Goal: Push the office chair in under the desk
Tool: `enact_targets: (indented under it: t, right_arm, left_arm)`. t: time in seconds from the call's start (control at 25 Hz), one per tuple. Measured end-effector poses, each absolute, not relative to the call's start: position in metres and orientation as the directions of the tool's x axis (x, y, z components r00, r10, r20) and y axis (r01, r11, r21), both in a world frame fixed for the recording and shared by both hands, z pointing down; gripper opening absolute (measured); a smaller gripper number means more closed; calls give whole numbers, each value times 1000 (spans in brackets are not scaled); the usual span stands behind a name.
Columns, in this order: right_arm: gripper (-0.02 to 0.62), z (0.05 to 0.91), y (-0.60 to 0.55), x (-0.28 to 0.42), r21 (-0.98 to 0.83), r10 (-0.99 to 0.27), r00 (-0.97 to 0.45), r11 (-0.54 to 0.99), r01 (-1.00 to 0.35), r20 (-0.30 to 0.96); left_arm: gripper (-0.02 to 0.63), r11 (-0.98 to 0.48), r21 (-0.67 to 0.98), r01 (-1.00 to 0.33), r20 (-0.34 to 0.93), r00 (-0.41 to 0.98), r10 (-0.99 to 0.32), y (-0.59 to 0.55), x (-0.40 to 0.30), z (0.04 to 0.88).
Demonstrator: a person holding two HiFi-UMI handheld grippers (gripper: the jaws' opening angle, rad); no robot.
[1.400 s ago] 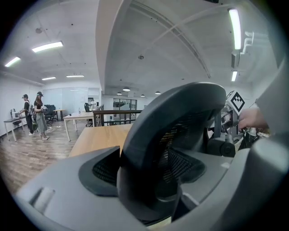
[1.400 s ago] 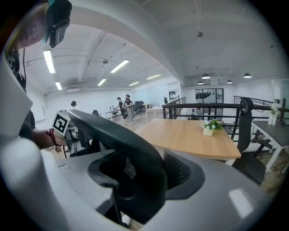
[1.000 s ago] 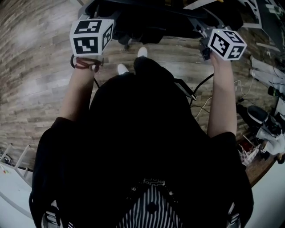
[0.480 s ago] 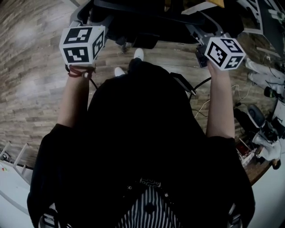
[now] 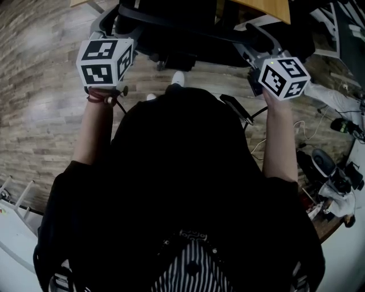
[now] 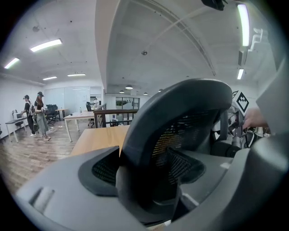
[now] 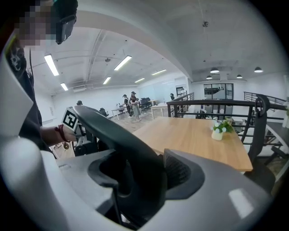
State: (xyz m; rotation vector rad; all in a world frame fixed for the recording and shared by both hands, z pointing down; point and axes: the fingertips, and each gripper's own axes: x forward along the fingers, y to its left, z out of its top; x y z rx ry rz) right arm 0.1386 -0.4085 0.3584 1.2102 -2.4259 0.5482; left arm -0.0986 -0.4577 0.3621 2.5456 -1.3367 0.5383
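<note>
The left tongs [image 6: 149, 180] and right tongs [image 7: 144, 180] are clamping the office chair [image 5: 188, 31] by its backrest. The far surface [image 5: 259, 7] is coming into view, so the chair is nearing it.

open-plan office: rows of desks [image 6: 81, 116], strip lights [image 6: 46, 44] (people [image 6: 39, 118] standing about).

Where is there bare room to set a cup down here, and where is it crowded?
The wooden desk is bare but for the small potted plant toward its far side. The floor left of the office chair is bare; on the right, cables crowd it.
</note>
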Motion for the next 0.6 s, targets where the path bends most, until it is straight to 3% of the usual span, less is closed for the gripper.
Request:
enact_targets:
  t: [0.6]
  right_arm:
    - [261,366,-514,138,-153,-666,-580,585,-796,470]
  left_arm:
    - [318,-474,8,-880,393,439,-808,-544,-103,370]
